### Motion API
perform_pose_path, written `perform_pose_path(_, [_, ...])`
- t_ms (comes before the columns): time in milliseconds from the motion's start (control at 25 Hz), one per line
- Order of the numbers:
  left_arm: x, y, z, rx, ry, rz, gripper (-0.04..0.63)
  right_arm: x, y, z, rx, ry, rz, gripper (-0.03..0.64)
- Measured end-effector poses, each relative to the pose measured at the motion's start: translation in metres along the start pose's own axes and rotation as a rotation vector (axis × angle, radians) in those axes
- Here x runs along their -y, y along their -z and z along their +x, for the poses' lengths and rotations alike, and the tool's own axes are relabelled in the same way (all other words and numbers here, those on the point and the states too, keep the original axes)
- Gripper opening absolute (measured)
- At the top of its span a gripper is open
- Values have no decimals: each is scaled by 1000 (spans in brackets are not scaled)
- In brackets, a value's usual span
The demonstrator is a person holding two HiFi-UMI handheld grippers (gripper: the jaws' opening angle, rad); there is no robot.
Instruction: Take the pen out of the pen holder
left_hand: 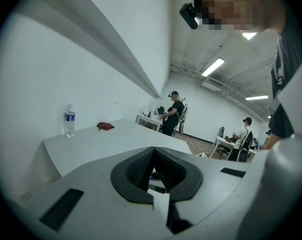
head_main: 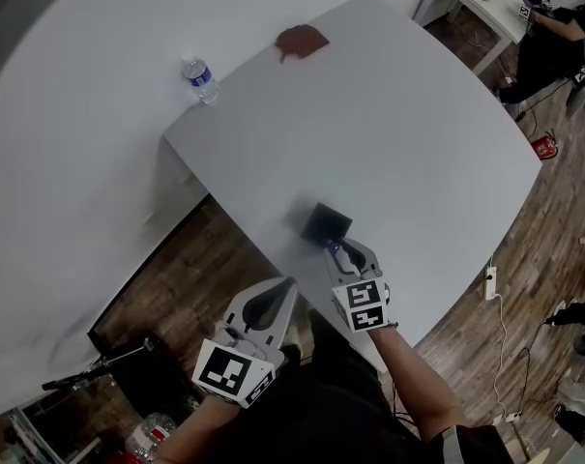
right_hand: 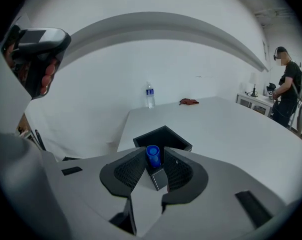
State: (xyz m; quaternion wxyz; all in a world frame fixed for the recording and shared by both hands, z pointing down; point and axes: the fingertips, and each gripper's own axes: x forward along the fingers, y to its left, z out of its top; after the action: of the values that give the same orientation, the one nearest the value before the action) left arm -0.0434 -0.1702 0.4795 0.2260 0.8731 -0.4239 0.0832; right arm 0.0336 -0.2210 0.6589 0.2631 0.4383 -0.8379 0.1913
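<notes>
A square black pen holder [head_main: 326,223] stands near the front edge of the white table [head_main: 408,133]. It also shows as an open-topped box [right_hand: 163,137] in the right gripper view. My right gripper [head_main: 350,252] sits just on the near side of it. Its jaws stand open around a blue pen [right_hand: 152,156], with a gap beside the pen, which shows as a blue spot [head_main: 335,249] in the head view. I cannot tell whether the pen rests on the table. My left gripper [head_main: 288,284] hangs off the table's front edge, shut and empty [left_hand: 153,151].
A water bottle [head_main: 202,80] stands at the table's far left corner, with a red cloth [head_main: 302,40] at the far edge. Wooden floor lies below the near edge, with a power strip [head_main: 489,282] to the right. Other desks and people [head_main: 553,37] are at the far right.
</notes>
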Motion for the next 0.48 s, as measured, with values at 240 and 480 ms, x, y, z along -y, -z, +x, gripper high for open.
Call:
perform_pose_path(240, [-4, 0, 0, 0, -10, -4, 6, 1, 5, 5, -26, 7, -28, 87])
perform_pose_path(480, [-5, 1, -2, 5, -9, -2, 6, 1, 1, 1, -28, 2, -42, 78])
